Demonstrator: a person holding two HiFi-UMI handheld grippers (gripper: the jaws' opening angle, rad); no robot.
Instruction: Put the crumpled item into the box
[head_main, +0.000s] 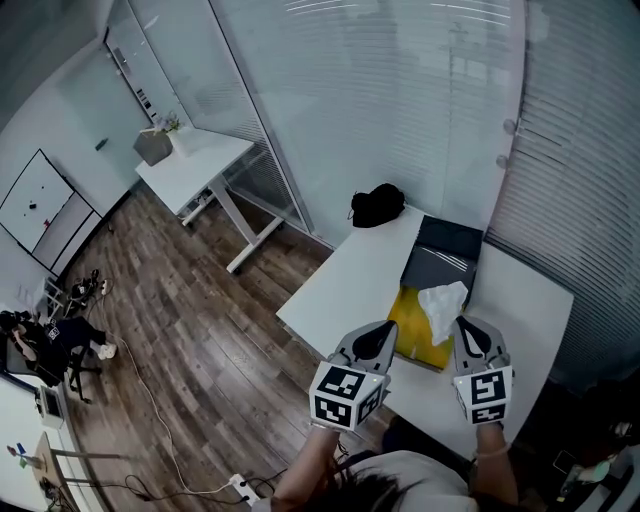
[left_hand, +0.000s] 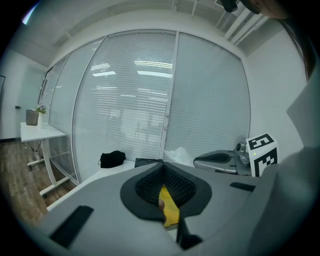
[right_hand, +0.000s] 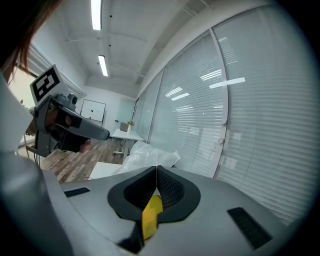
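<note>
The crumpled item (head_main: 443, 303) – white, thin and rumpled – lies on the far right part of a yellow sheet (head_main: 412, 333), right up against the near edge of the dark box (head_main: 441, 262); whether any of it hangs over into the box I cannot tell. The box sits open beyond the sheet on the white table (head_main: 350, 280), its lid at the far side. My left gripper (head_main: 384, 338) is at the sheet's left edge and my right gripper (head_main: 466, 338) at its right edge, with the crumpled item between them and a little farther off. In the left gripper view my jaws are closed together with a strip of the yellow sheet (left_hand: 169, 207) pinched in them, and past them I see the crumpled item (left_hand: 178, 154), the box (left_hand: 148, 162) and my right gripper (left_hand: 220, 161). In the right gripper view the jaws are likewise pressed on the yellow sheet (right_hand: 151, 212) – the crumpled item (right_hand: 145, 156) bulks just beyond. A black bundle (head_main: 377, 205) rests at the table's far corner, well apart from the box.
</note>
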